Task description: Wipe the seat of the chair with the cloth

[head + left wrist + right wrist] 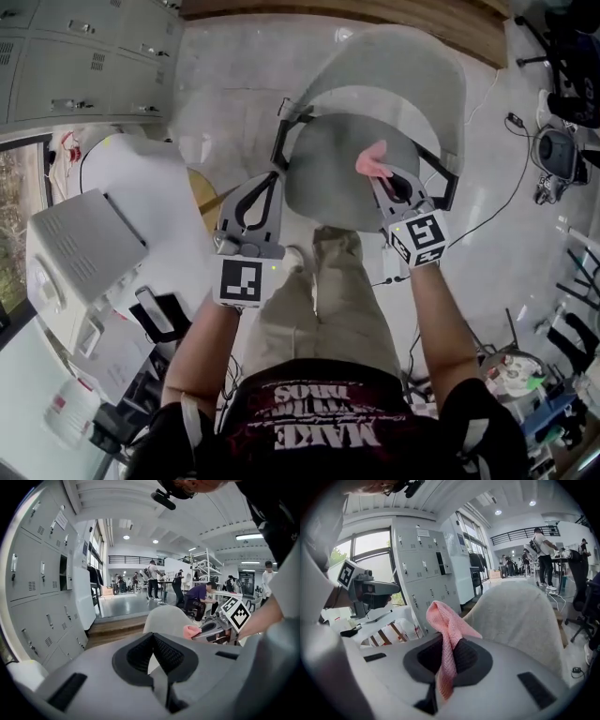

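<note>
The grey chair has its seat (333, 183) right in front of my legs and its backrest (394, 75) beyond. My right gripper (382, 178) hovers over the seat's right side, shut on a pink cloth (373, 161) that sticks up from its tips. In the right gripper view the cloth (449, 630) hangs pinched between the jaws (449, 657), with the backrest (520, 616) behind. My left gripper (275, 176) is at the seat's left edge. Its jaws (153, 639) are shut with nothing between them. The left gripper view also shows the cloth (191, 631) and the backrest (166, 618).
Grey lockers (84, 56) line the far left wall. A white table (131, 187) with a white box (80, 244) stands to my left. A wooden step (375, 14) runs behind the chair. Cables (506, 197) and gear (558, 155) lie at the right.
</note>
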